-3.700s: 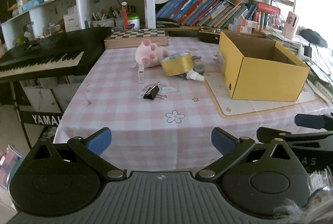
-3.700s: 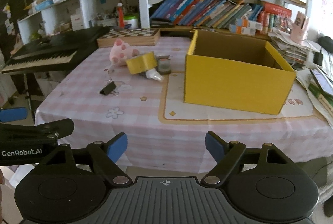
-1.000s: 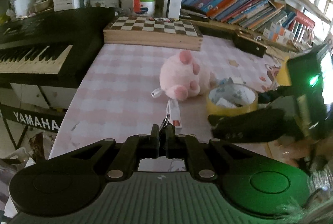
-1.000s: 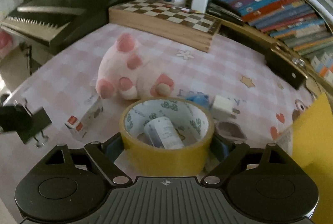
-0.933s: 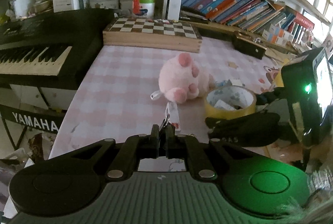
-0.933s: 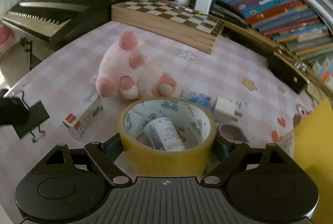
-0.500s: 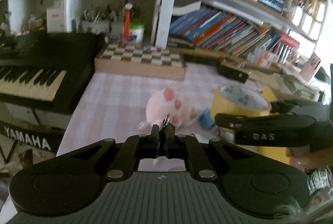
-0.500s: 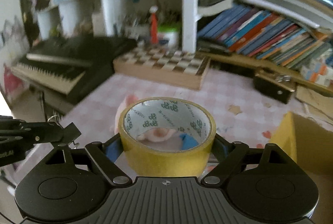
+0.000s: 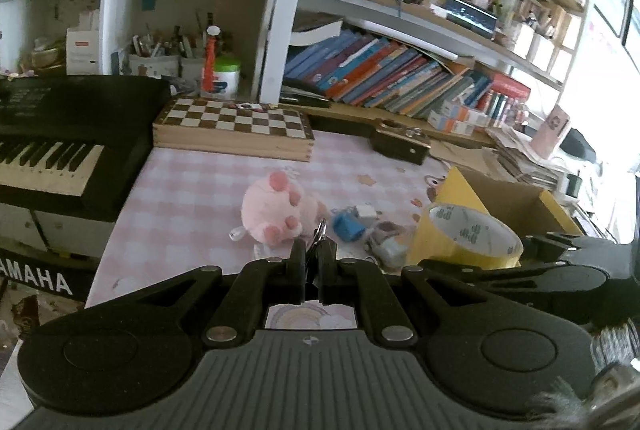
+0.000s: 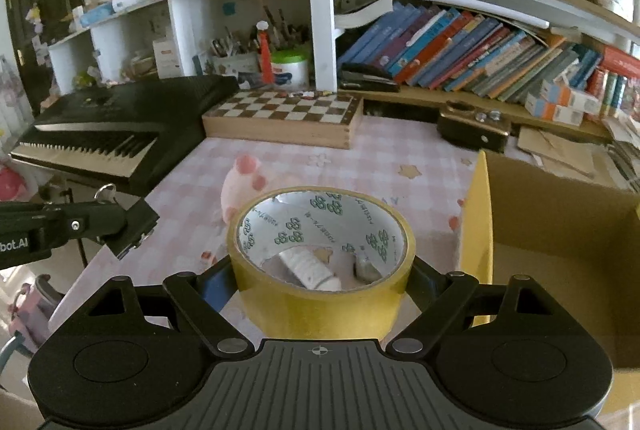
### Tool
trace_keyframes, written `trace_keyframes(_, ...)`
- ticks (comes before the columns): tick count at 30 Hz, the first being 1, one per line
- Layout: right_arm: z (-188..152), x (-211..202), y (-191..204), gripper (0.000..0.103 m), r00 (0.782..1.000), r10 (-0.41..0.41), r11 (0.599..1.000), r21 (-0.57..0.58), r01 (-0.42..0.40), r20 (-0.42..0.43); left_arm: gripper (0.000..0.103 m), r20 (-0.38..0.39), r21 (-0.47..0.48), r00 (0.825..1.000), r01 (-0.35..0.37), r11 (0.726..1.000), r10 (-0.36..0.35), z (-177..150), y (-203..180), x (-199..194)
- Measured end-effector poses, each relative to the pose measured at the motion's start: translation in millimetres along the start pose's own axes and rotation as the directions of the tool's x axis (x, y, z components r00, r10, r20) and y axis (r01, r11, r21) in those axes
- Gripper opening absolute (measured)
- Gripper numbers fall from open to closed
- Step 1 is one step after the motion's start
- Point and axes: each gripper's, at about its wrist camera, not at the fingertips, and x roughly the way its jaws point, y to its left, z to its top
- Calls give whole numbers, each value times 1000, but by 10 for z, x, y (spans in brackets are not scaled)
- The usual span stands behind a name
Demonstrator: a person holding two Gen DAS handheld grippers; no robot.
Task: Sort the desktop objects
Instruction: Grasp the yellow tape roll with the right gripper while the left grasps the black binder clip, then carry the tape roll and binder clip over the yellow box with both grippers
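Both grippers are raised above the pink checked tablecloth. On the right, the right gripper has its jaws spread wide around a roll of yellow tape, one finger pressing on each side of the roll, which is held clear of the table with its open core facing up. It hangs just left of the yellow cardboard box, whose open top shows at the right edge of that view.

On the left, the left gripper is pinched fully together on a black binder clip; the clip's wire loops poke out past the fingertips, and the right wrist view shows the black clip body at the tip of that gripper.

On the table beyond lie a pink plush toy, a small blue item and a white charger plug. Farther back sit a wooden chessboard and a black keyboard at the left edge.
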Motion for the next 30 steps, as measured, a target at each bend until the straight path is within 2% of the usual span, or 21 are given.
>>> trace_keyframes(18,-618,-668,293,88,998,-55,996,65,55,-12,5,-16,49,997,76,996,-75,-519,-45,-730)
trace_keyframes(23,-834,-862,405,88,998,-54,995,87,57,-31,5,-46,50,994,99,994,-97,-702,-32,-915)
trace_keyframes(30,-1153,-1149,447,88,994,-97,986,131,103,-51,5,-88,71,985,156,985,-149,-921,-98,-1075)
